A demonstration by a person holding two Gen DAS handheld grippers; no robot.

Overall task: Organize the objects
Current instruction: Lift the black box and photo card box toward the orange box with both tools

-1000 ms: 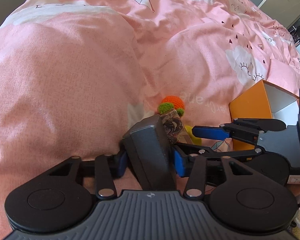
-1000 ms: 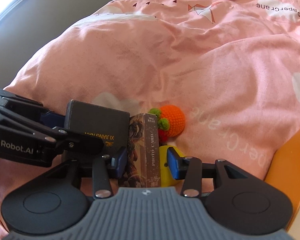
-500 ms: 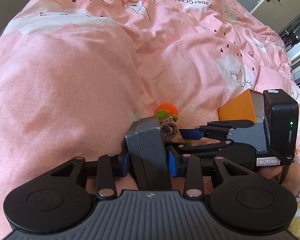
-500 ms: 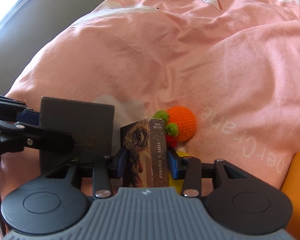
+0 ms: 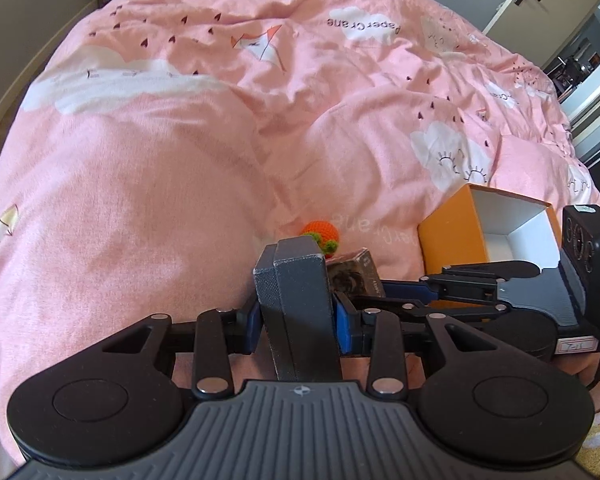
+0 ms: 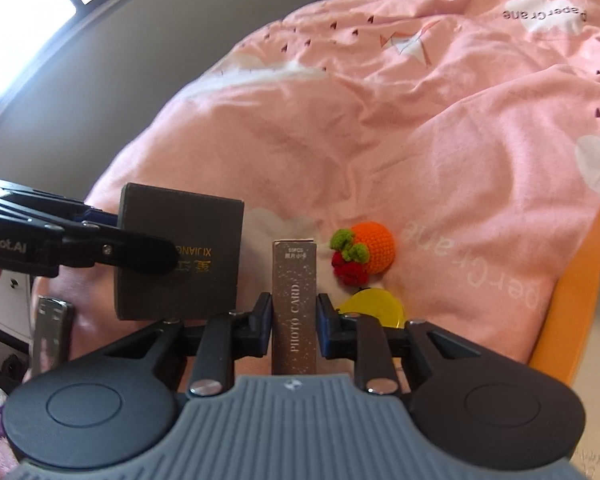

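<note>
Left gripper (image 5: 296,316) tilted down, clamping grey box (image 5: 298,292); right gripper (image 6: 294,328) pinching card box (image 6: 295,304).

Both tongs now clamp their loads, having just been closing: the left tongs (image 5: 296,316) on the dark grey box (image 5: 298,292), the right tongs (image 6: 294,320) on the photo card box (image 6: 295,300). Both boxes are raised off the pink quilt (image 6: 440,128), above the crocheted orange (image 6: 374,246).

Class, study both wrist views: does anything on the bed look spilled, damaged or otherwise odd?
Nothing looks spilled or damaged. The dark grey box and the photo card box are each clamped in a hand-held gripper; the crochet orange and yellow disc lie loose on the duvet, outside the open orange box.
</note>
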